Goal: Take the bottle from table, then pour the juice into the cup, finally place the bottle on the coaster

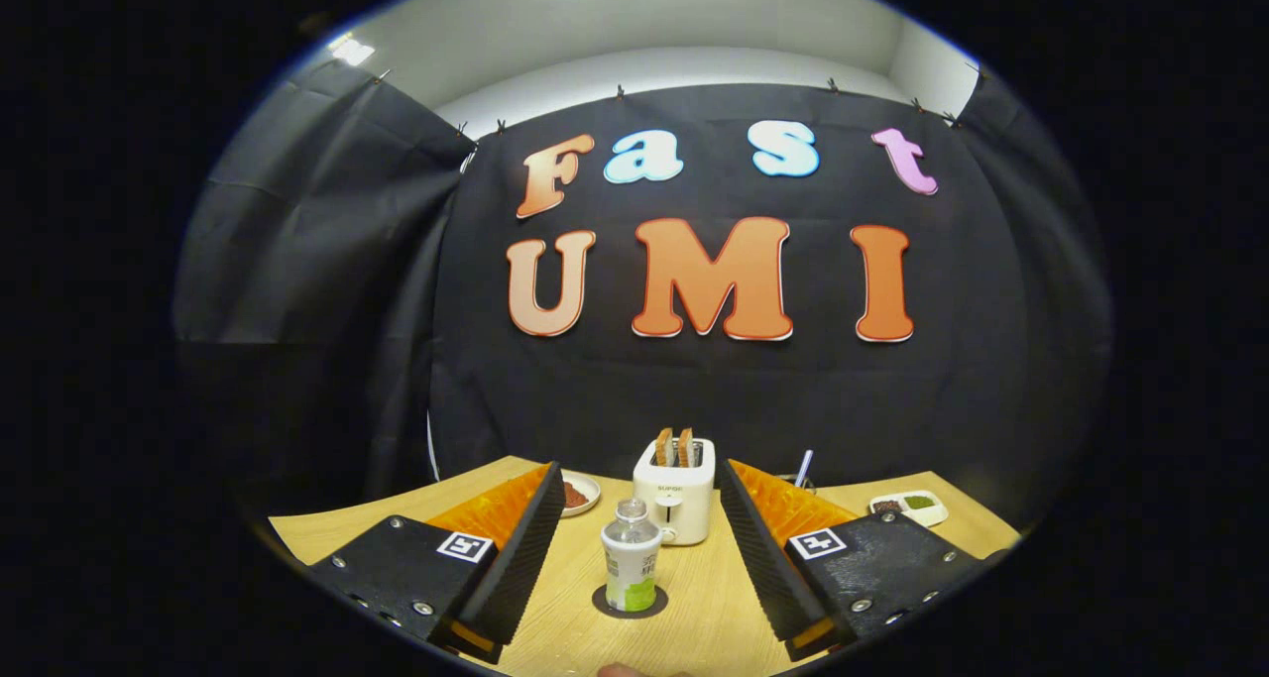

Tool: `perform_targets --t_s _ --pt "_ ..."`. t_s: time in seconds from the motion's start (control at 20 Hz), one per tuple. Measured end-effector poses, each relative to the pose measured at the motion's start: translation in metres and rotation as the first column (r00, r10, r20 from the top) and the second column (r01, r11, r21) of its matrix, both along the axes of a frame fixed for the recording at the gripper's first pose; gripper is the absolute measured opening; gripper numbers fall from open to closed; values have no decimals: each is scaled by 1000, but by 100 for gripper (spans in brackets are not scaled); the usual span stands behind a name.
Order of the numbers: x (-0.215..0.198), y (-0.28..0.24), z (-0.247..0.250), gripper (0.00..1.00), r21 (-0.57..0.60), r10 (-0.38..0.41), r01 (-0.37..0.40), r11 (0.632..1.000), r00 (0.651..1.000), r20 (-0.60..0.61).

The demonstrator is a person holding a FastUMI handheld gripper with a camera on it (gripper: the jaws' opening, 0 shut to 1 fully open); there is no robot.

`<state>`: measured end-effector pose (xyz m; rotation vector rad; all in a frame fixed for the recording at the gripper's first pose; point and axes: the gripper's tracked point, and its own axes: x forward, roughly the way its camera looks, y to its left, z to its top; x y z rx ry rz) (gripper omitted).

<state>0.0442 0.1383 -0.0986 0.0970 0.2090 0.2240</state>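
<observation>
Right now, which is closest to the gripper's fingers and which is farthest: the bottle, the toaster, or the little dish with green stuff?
The gripper is open.
1. Bottle: between the fingers, standing on the dark coaster.
2. Toaster: straight behind the bottle, bread poking up.
3. Dish: farthest, off beyond the right finger near the table edge.

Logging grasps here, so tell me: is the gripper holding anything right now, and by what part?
Nothing is held. The gripper is open, its fingers spread wide apart, and the bottle stands upright on the coaster between them, touched by neither.
</observation>
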Motion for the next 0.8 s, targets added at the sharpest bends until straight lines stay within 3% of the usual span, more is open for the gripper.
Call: perform_targets --t_s 0.4,0.8 --pt "-39 -52 40 93 -29 -113 114 993 992 50" --pt "-69 -84 31 93 102 -194 190 976 980 30"
